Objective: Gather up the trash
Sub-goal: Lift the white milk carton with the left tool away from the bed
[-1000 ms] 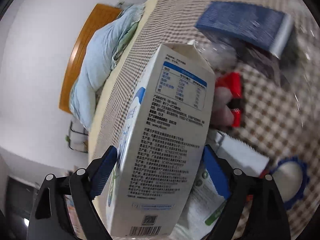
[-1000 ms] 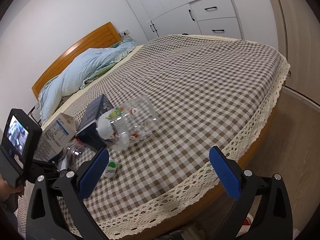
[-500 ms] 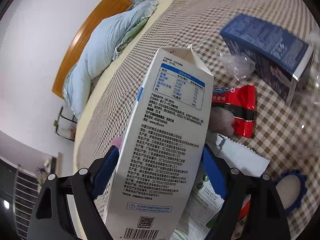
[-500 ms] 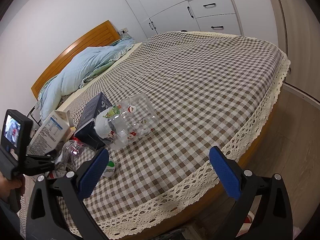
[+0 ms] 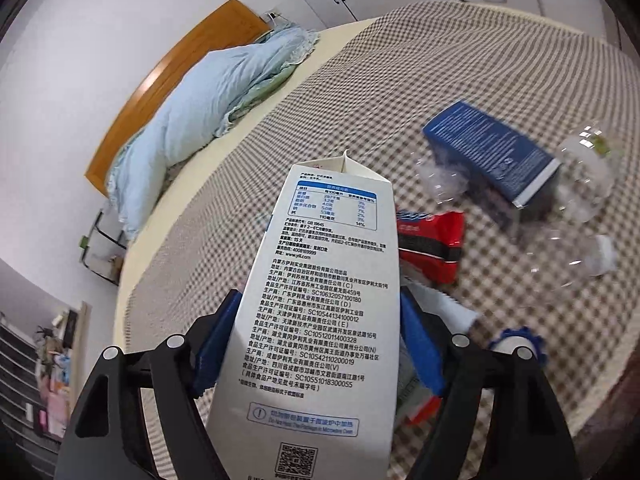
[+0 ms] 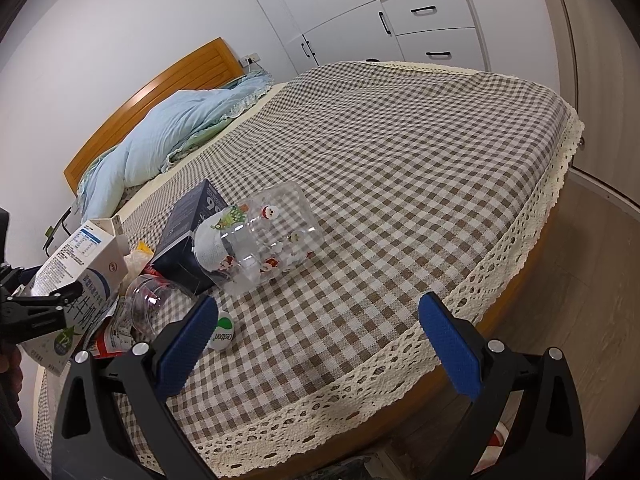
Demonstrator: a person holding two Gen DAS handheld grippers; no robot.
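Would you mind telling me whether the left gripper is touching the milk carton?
Touching. The left wrist view shows the left gripper with both blue pads against the milk carton's sides, no gap visible, its jaws closing on it.

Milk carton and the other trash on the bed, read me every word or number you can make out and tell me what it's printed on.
"www.yili.com", "GB 19645", "SC10632057100180": milk carton, side panel.
"Do Not Heat This Package In Microwave Oven": same carton, lower box.
"72": carton's front, right wrist view.
"cestbon": white and green bottle label.
Navy box: print too blurred.
Red wrapper: unreadable.
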